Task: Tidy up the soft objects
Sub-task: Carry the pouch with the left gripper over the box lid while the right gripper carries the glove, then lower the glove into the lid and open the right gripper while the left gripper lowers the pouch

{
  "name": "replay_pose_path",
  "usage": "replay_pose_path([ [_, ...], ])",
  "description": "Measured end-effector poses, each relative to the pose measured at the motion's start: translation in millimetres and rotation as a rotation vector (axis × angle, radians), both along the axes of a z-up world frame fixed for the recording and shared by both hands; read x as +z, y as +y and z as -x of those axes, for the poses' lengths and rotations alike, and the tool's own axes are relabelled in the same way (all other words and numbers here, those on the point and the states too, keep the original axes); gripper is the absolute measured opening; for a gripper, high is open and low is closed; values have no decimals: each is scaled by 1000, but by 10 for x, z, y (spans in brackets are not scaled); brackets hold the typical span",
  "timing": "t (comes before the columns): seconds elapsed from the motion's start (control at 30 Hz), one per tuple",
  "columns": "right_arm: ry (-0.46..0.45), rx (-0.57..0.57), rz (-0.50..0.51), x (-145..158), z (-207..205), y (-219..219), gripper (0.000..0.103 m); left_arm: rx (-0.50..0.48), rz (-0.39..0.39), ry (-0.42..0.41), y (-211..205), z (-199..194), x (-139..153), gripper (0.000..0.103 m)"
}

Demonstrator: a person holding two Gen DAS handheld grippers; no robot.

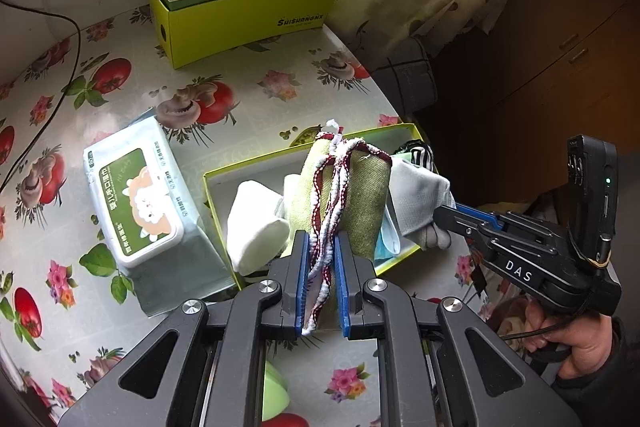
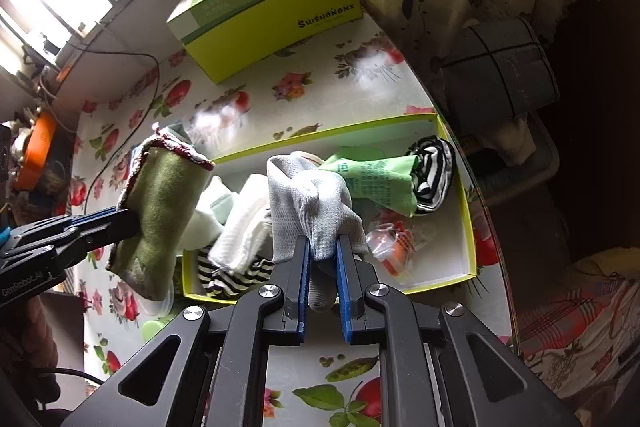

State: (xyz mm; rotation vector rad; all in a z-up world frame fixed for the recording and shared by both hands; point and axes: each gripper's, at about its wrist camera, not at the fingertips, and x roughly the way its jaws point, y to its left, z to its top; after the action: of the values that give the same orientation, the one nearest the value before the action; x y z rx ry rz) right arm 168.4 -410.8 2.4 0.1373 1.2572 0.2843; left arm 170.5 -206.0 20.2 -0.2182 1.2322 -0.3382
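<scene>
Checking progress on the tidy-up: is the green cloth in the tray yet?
Out. The green cloth hangs folded, clamped in the left gripper, held up by the shallow tray's left end.

Each hand-held gripper [image 1: 322, 259] is matte black, its linkage arms pinned with round silver screws, its fingers [image 1: 303, 267] lined with ribbed blue pads. The right hand-held gripper [image 1: 442, 217] carries white "DAS" lettering, a green light and a black cable; a bare-skinned hand [image 1: 576, 339] grips its handle.
</scene>
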Motion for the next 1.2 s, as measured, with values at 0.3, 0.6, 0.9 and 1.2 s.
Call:
replay_pose_path([
  [0.3,62,-4,27,-355,-94,-63,12,-29,-14,33,-177,-63,-133,13],
  [0.6,57,-26,31,-421,-271,-105,12,-46,-26,47,-298,-138,-225,13],
  [0.9,92,-25,5,-494,-233,-148,16,-68,-31,74,-385,-200,-360,13],
  [1.2,92,-19,3,-490,-127,-162,18,-79,-9,109,-422,-173,-497,13],
])
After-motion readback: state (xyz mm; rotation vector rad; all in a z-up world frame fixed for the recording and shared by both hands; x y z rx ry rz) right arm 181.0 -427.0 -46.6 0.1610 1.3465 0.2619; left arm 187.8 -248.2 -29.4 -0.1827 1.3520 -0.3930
